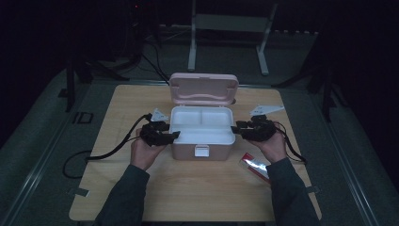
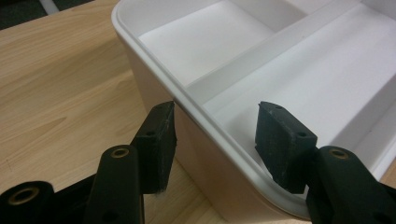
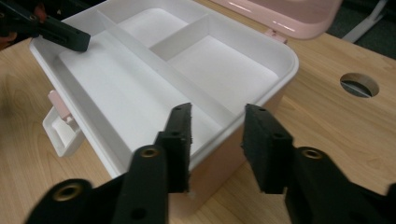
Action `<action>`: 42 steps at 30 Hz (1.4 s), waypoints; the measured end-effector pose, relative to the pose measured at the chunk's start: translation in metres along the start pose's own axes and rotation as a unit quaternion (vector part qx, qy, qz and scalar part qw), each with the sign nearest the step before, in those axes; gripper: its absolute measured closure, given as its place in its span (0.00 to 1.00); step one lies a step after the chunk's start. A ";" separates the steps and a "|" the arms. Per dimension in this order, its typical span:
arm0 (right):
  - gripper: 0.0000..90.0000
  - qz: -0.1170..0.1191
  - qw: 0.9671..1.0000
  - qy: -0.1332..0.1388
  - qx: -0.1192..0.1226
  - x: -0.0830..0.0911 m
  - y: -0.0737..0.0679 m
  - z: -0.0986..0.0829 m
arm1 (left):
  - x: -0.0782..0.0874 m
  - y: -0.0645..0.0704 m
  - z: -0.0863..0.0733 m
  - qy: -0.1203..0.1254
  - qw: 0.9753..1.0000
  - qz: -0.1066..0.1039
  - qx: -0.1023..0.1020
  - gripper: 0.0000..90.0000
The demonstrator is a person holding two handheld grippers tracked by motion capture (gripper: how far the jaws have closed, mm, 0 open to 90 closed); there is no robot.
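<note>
Fingers [image 2: 285,140] astride white tray's [image 2: 196,100] rim

pink box [image 1: 202,136] | lid open, upright | white tray inside | table centre

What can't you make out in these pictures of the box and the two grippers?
- Red packet: high view, print too small and dim to read; the right sleeve covers its near end.
- Box under its white tray: the tray hides what lies beneath, in each view.
- Lid: right gripper view, cut off by the top edge.
- Latch: right gripper view, blurred.
</note>
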State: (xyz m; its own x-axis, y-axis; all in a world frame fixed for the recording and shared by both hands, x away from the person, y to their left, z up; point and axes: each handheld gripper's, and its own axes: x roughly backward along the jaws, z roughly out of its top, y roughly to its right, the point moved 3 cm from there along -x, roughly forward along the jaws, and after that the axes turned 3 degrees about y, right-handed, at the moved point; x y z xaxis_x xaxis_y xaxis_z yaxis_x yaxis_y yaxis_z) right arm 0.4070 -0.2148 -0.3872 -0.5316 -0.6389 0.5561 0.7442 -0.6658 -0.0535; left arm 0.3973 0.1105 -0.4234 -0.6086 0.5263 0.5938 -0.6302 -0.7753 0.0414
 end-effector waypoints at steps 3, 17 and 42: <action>0.81 0.001 1.000 -0.002 0.022 0.000 -0.003 0.005 | 0.002 0.000 0.001 0.010 1.000 -0.004 0.004 0.50; 0.86 0.040 0.996 0.016 0.076 -0.010 -0.019 0.039 | 0.037 -0.008 -0.002 0.046 0.999 0.016 -0.009 0.38; 0.72 0.120 0.964 -0.086 0.223 -0.048 -0.033 0.086 | 0.071 -0.007 -0.029 0.061 0.998 -0.003 -0.013 0.39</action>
State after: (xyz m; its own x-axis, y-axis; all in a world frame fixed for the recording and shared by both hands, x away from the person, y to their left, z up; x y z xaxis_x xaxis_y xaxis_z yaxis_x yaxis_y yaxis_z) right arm 0.4428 -0.1290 -0.3404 -0.2755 -0.6553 0.7033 0.9577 -0.2506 0.1417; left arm 0.3447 0.1634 -0.4052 -0.6580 0.5708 0.4912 -0.6453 -0.7636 0.0230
